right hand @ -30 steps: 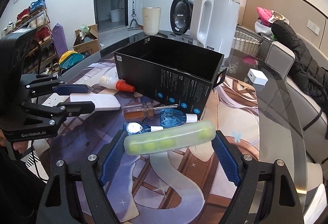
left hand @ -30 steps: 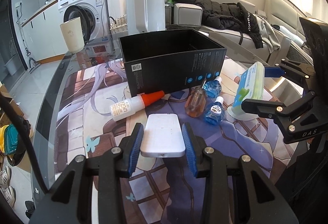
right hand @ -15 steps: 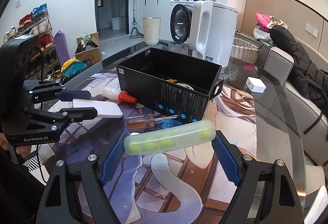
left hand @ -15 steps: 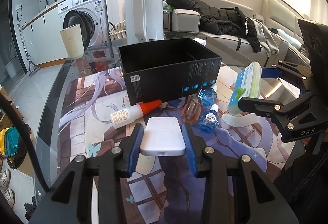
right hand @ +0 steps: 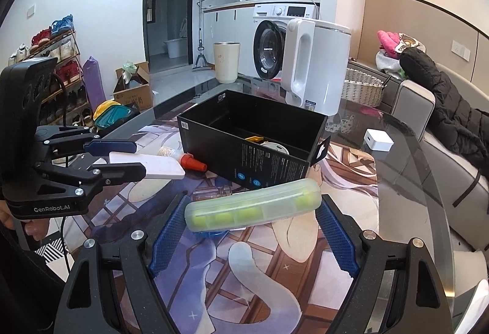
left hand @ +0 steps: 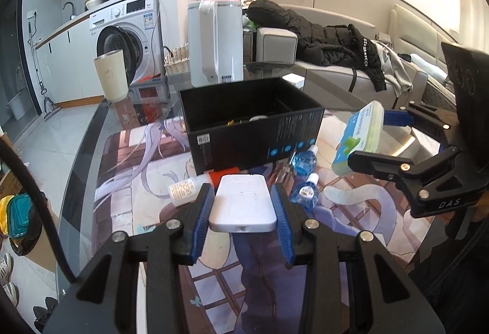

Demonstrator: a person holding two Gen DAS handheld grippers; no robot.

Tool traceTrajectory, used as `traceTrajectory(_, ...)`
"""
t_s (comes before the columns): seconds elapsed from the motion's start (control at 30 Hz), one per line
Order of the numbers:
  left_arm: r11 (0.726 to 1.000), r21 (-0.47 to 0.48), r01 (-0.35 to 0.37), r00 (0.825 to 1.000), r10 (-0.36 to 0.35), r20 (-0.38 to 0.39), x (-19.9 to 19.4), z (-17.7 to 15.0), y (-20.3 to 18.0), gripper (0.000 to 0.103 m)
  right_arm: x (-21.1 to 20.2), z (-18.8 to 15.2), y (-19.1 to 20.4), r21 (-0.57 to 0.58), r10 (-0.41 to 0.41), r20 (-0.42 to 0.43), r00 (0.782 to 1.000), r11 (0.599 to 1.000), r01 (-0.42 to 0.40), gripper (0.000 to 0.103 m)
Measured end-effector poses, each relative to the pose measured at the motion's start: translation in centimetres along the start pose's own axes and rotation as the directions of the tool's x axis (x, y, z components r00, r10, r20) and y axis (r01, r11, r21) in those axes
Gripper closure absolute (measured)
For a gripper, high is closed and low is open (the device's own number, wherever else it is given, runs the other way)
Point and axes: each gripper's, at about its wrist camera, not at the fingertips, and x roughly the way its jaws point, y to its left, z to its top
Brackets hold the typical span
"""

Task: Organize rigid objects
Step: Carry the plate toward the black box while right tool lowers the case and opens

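My left gripper (left hand: pixel 243 205) is shut on a flat white power bank (left hand: pixel 243 207) and holds it above the mat, in front of the open black box (left hand: pixel 253 132). The power bank also shows in the right wrist view (right hand: pixel 152 167). My right gripper (right hand: pixel 253 211) is shut on a long translucent green pill case (right hand: pixel 253 207), held above the table to the right of the box (right hand: pixel 253 150). The case also shows in the left wrist view (left hand: pixel 359 138). Some small items lie inside the box.
On the mat in front of the box lie a white glue bottle with an orange cap (left hand: pixel 183 190), a clear-handled screwdriver (right hand: pixel 211 193) and two small blue bottles (left hand: pixel 305 161). A white kettle (left hand: pixel 215 43), a cream cup (left hand: pixel 110 78) and a small white cube (right hand: pixel 378 139) stand behind.
Both grippers have risen with their loads, so the box interior shows more. The glue bottle, screwdriver and blue bottles have not moved.
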Motion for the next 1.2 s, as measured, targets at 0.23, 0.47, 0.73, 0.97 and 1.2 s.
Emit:
traceTrajectory(0.23, 1.0, -0.008, 0.006, 0.998, -0.006, 0.058, -1.1, 0.8, 0.2, 0.066, -0.6, 0.7, -0.4, 0.018, -0.007, 0.054, 0.998, 1.0, 0.006, 0.018)
traceTrajectory(0.47, 1.0, -0.027, 0.001, 0.993, 0.003, 0.118, -2.0, 1.5, 0.7, 0.066, -1.3, 1.7, -0.5, 0.027, 0.004, 0.119, 0.993, 1.0, -0.007, 0.018)
traceTrajectory(0.73, 0.998, -0.056, -0.004, 0.985, 0.014, 0.173, -2.2, 2.7, 1.4, 0.066, -1.4, 2.7, -0.9, 0.04, 0.01, 0.16, 0.987, 0.999, -0.017, 0.018)
traceTrajectory(0.97, 0.998, -0.066, -0.001, 0.983, 0.014, 0.185, -1.1, 3.4, 1.8, 0.066, -0.8, 4.0, -1.6, 0.046, 0.018, 0.175, 0.984, 0.999, -0.026, 0.036)
traceTrajectory(1.2, 0.997, -0.08, 0.003, 0.986, 0.01, 0.169, 0.5, 3.9, 2.3, 0.066, 2.0, 4.0, -2.7, 0.062, -0.007, 0.101, 0.995, 0.998, 0.001, 0.053)
